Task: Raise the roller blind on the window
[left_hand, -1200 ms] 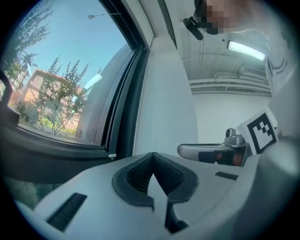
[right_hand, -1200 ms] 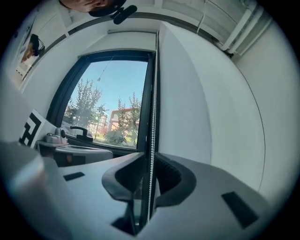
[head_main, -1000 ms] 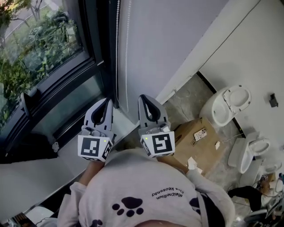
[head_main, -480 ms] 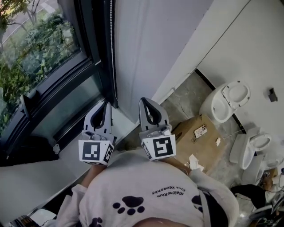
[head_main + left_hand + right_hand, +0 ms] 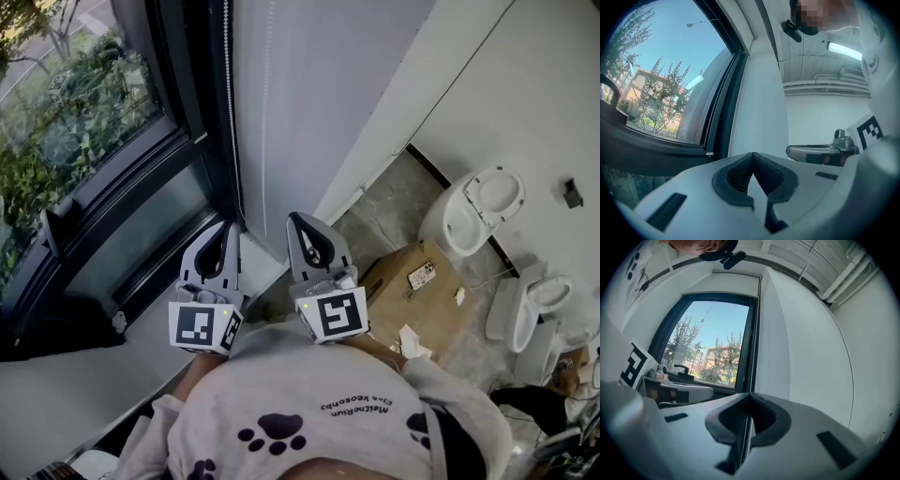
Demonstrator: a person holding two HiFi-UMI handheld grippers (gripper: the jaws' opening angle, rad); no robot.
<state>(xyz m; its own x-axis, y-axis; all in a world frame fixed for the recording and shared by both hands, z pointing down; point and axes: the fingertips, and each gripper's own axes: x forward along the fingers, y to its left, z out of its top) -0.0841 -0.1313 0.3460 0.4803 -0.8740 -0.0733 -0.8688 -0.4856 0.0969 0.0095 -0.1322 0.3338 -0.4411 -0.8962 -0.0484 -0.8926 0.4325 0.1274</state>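
The window [image 5: 84,122] shows trees outside, and no blind fabric covers its glass. A white bead chain [image 5: 227,112] hangs along the dark frame at the window's right edge. My right gripper [image 5: 293,217] points level at the wall beside the frame. In the right gripper view it [image 5: 750,393] is shut on the bead chain [image 5: 754,343], which runs down between the pads. My left gripper [image 5: 230,226] is next to it on the left. Its jaws [image 5: 752,154] are shut with nothing seen between them. There the chain [image 5: 733,126] passes just left of the tip.
A white sill [image 5: 84,366] runs under the window, which has a black handle [image 5: 52,225]. On the floor to the right are a cardboard box [image 5: 417,281] and two white toilets [image 5: 478,211] [image 5: 539,309]. A white wall [image 5: 319,84] fills the space right of the frame.
The head view has drifted slightly, so the window and chain sit further left. Both grippers keep their places side by side at the chain.
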